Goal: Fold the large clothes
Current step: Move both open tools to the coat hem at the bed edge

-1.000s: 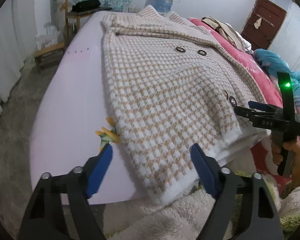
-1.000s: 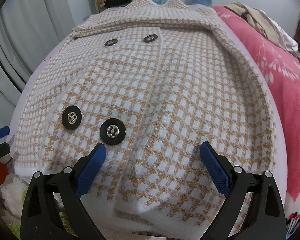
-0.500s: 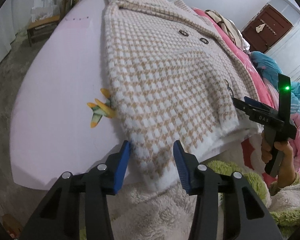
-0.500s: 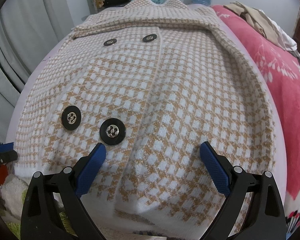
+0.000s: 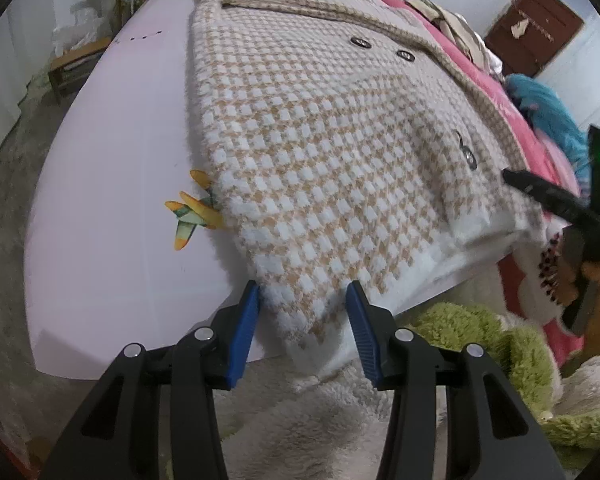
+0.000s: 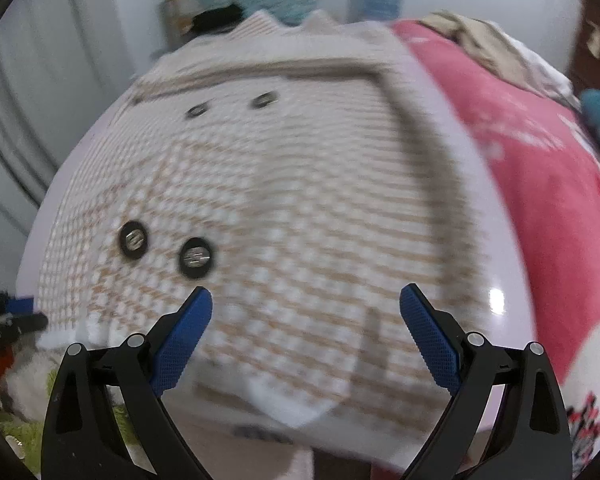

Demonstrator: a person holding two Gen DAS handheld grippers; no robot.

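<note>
A large tan-and-white checked coat [image 5: 320, 140] with black buttons lies flat on a pale lilac table [image 5: 100, 200], its white hem hanging over the near edge. My left gripper [image 5: 304, 304] is shut on the hem's near left corner, and the fluffy cloth fills the gap between its blue pads. In the right wrist view the coat [image 6: 300, 200] is blurred, and my right gripper [image 6: 306, 300] hovers above the hem's right part, open wide and holding nothing. The right gripper [image 5: 560, 204] also shows at the coat's right edge, held by a hand.
A small orange paper plane [image 5: 192, 212] lies on the table against the coat's left edge. A pink blanket [image 6: 540, 160] with clothes piled on it covers the bed to the right. Green [image 5: 480, 332] and white fluffy fabric [image 5: 300, 420] lie below the table's edge. A wooden stool [image 5: 72, 60] stands far left.
The left jaws have narrowed from wide apart onto the hem's corner. The right gripper has pulled back and up from the coat and stays open; its view is now blurred.
</note>
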